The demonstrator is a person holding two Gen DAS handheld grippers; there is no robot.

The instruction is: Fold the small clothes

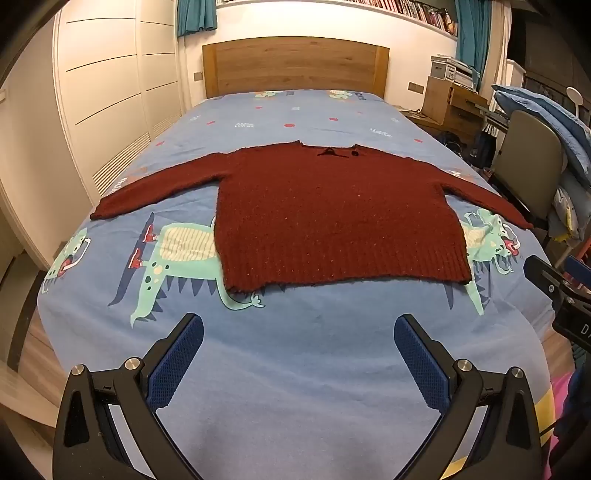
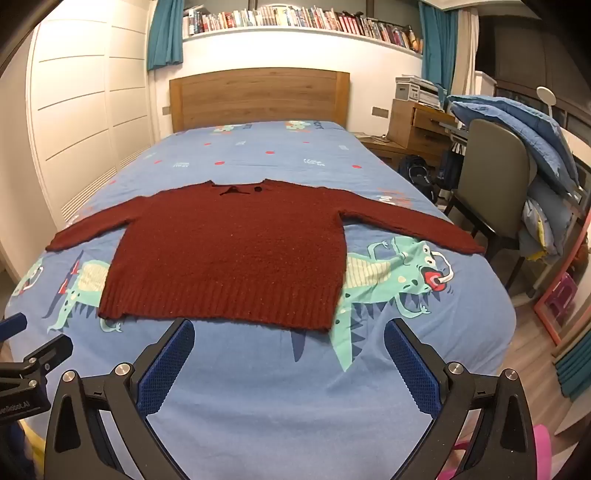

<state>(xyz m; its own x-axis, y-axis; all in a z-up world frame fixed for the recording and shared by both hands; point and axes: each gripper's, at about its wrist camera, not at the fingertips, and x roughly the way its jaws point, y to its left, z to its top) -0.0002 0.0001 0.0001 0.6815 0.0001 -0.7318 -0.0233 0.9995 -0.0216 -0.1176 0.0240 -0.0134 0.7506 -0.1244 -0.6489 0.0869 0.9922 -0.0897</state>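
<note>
the left gripper [image 1: 298,349] has its jaws spread wide and nothing is between them; its blue pads [image 1: 177,363] hang above bare sheet. the right gripper [image 2: 289,352] is wide apart in the same way and also holds nothing. both point down at a slant toward the bed [image 1: 295,387].

the dark red knitted sweater [image 1: 332,221] lies flat on the blue bedsheet with green cartoon monsters, beyond the fingertips of both grippers. it is spread out and not yet folded: the body is smooth, the two sleeves stretch out to the sides, the neck opening points away toward the wooden headboard [image 1: 295,64], and the ribbed hem is the edge nearest to the fingers.

in the left wrist view the hem is well ahead of the fingertips, with a strip of sheet between. in the right wrist view the hem [image 2: 221,314] lies just ahead of the left finger's tip, and the sweater's lower right corner is ahead between the two fingers. no finger touches the cloth.

to the right of the fingers, beside the bed, stands a chair [image 2: 495,177] with blue bedding [image 2: 517,125] piled behind it. a shelf of books [image 2: 295,20] runs above the headboard.
</note>
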